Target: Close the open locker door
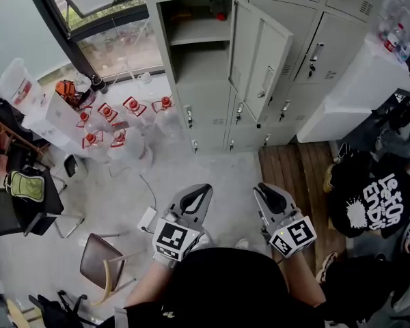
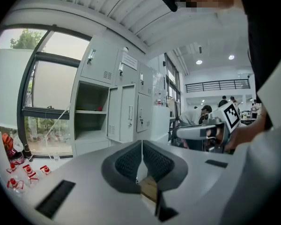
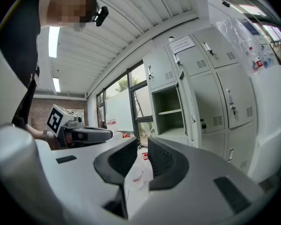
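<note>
The grey locker bank (image 1: 212, 115) stands ahead of me. Its one open door (image 1: 260, 53) swings out toward me from hinges on its right side, baring an open compartment (image 1: 198, 39) with a shelf. The door (image 2: 124, 114) also shows in the left gripper view, and edge-on as a door (image 3: 185, 109) in the right gripper view. My left gripper (image 1: 198, 195) (image 2: 142, 146) is held low over the floor, well short of the lockers, shut on nothing. My right gripper (image 1: 270, 193) (image 3: 142, 146) hangs beside it, its jaws a narrow gap apart and empty.
Several large water bottles with red caps (image 1: 116, 125) stand on the floor left of the lockers. A brown chair (image 1: 99, 262) is at lower left, a power strip (image 1: 147, 219) lies near my left gripper. A white cabinet (image 1: 359, 91) and a seated person (image 1: 372, 197) fill the right.
</note>
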Demonstrator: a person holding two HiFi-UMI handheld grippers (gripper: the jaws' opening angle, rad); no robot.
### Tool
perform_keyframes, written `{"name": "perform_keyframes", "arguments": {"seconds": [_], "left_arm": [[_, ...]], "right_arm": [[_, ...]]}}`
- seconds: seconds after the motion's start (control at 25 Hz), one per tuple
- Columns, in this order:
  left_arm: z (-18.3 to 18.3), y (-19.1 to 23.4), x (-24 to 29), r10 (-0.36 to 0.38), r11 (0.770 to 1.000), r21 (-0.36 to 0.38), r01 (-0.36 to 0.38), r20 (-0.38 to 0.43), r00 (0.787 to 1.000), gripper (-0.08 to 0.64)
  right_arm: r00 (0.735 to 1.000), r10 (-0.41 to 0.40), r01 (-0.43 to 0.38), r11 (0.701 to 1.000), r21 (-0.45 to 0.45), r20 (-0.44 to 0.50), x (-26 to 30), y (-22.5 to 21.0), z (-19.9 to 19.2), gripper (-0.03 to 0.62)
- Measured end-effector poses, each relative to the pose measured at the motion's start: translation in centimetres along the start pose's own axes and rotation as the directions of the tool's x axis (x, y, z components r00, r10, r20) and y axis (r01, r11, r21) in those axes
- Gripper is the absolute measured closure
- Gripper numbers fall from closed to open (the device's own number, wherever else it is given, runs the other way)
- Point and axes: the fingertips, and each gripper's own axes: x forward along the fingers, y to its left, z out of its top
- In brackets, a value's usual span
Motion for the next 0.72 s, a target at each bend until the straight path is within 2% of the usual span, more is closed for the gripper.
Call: {"name": "perform_keyframes", "arguments": {"seconds": [0.16, 0.4, 0.72], "left_arm": [[-0.9, 2.6, -0.8, -0.012, 1.0, -0.018, 0.012, -0.005, 1.0, 0.534], [-2.4, 6.5, -1.8, -0.039, 0.999, -0.034, 0.038, -0.019, 0.999, 0.534], [-2.7, 9.4, 0.1, -0.04, 0.998, -0.053, 0.039, -0.021, 0.999, 0.534]], "right_arm": [[0.998, -0.058, 0.058, 0.998, 0.033, 0.003, 1.7, -0.1, -0.1, 0.512], [0.99, -0.139, 0.139, 0.99, 0.034, -0.004, 4.1, -0.4, -0.6, 0.512], [0.983, -0.185, 0.186, 0.982, 0.033, -0.013, 6.4, -3.1, -0.8, 0.512]]}}
